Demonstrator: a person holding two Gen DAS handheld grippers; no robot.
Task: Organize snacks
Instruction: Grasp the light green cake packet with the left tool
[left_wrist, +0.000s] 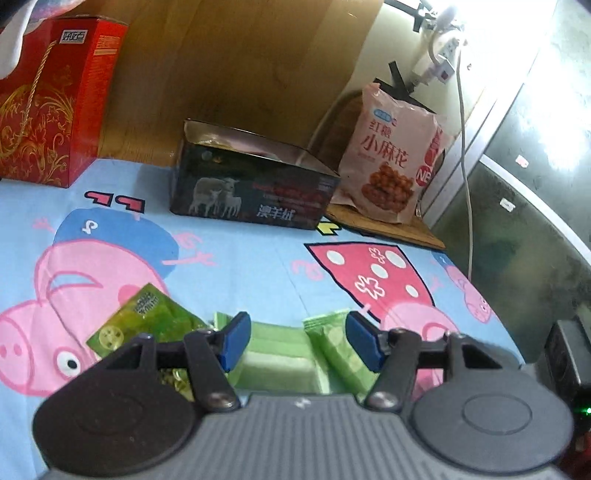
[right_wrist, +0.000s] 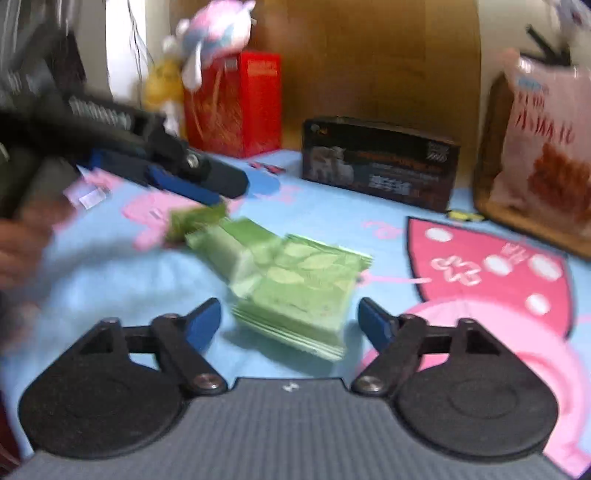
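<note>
Cartoon-pig sheet (left_wrist: 258, 258) | wooden wall behind (left_wrist: 240, 66) | left gripper (left_wrist: 295, 341) spread over green packets (left_wrist: 277, 362) | right gripper (right_wrist: 290, 325) spread

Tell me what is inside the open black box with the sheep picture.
The black box stands open at the top. Over its rim only the shiny inner walls and a faint patch of something pale show. Its front wall hides the bottom, so the contents cannot be made out.

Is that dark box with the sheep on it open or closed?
Open. The dark box has no lid on top, and its shiny inner walls show.
</note>
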